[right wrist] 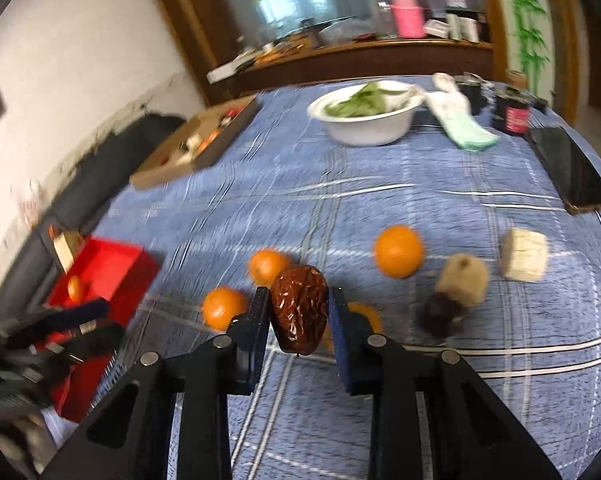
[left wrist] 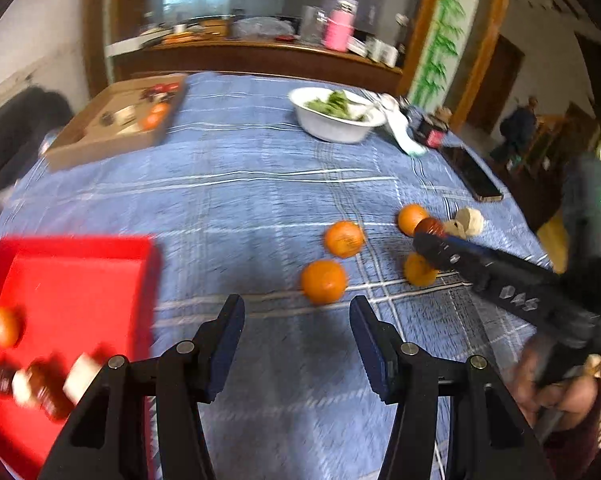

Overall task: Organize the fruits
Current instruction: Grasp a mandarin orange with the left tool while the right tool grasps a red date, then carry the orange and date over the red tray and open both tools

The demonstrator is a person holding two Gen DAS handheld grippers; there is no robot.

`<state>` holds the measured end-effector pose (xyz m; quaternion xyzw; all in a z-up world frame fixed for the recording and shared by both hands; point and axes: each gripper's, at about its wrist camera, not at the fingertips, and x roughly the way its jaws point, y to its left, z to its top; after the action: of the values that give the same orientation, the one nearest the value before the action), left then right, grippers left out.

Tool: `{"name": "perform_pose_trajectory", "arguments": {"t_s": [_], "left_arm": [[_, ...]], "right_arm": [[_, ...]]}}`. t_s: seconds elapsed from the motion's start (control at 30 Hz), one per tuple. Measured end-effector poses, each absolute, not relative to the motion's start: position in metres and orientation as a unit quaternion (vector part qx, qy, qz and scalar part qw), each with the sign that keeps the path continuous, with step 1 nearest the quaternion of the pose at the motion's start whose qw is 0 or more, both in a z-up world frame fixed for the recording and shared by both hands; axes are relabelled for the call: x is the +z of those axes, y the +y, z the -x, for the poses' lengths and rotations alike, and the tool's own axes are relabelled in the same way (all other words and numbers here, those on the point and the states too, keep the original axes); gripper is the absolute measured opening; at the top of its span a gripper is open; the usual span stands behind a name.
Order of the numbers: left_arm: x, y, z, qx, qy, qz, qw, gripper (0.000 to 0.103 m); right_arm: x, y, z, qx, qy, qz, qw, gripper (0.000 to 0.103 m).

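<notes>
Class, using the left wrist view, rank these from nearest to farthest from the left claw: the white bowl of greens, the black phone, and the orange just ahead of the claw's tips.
From the left claw:
1. Orange, just ahead of the tips, slightly right.
2. Black phone, at the table's right edge.
3. White bowl, far side of the table.

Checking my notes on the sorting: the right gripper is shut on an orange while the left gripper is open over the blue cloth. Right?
Not quite. The right gripper is shut on a wrinkled brown date, not an orange, as the right wrist view shows. The left gripper is open over the blue cloth.
</notes>
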<state>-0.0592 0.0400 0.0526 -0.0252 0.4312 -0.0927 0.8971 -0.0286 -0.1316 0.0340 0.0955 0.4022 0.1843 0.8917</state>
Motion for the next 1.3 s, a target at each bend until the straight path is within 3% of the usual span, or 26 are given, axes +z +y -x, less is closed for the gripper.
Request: {"name": "perform_pose_trajectory", "arguments": {"t_s": [0.27, 0.3, 0.33, 0.37, 0.67, 0.97, 1.3], "left_arm": [[0.010, 0.011, 0.020, -0.086, 0.468, -0.003, 0.879, 0.057], [0.010, 0.008, 0.023, -0.084, 0.457, -0.013, 0.885, 0.053], [0.010, 0.005, 0.025, -0.088, 0.451, -0.023, 0.888, 0.037], [0.010, 0.003, 0.026, -0.088, 0.450, -0.031, 0.888, 0.034], [0.040, 0.028, 0.054, -0.090, 0.415, 0.020, 0.905, 0.034], [0.088, 0.121, 0.125, -0.037, 0.347, 0.075, 0.934, 0.035], [0.063, 0.233, 0.186, 0.066, 0.355, 0.121, 0.925, 0.035]], "right_arm": [[0.041, -0.147, 0.027, 0.184, 0.396, -0.127, 0.891, 0.028], [0.042, -0.146, 0.028, 0.187, 0.394, -0.126, 0.891, 0.028], [0.042, -0.144, 0.028, 0.188, 0.394, -0.126, 0.891, 0.028], [0.042, -0.144, 0.028, 0.190, 0.394, -0.125, 0.891, 0.028], [0.036, -0.139, 0.028, 0.186, 0.400, -0.115, 0.890, 0.028], [0.025, -0.133, 0.029, 0.171, 0.403, -0.093, 0.894, 0.028], [0.065, -0.071, 0.063, 0.224, 0.382, -0.047, 0.895, 0.028]]}}
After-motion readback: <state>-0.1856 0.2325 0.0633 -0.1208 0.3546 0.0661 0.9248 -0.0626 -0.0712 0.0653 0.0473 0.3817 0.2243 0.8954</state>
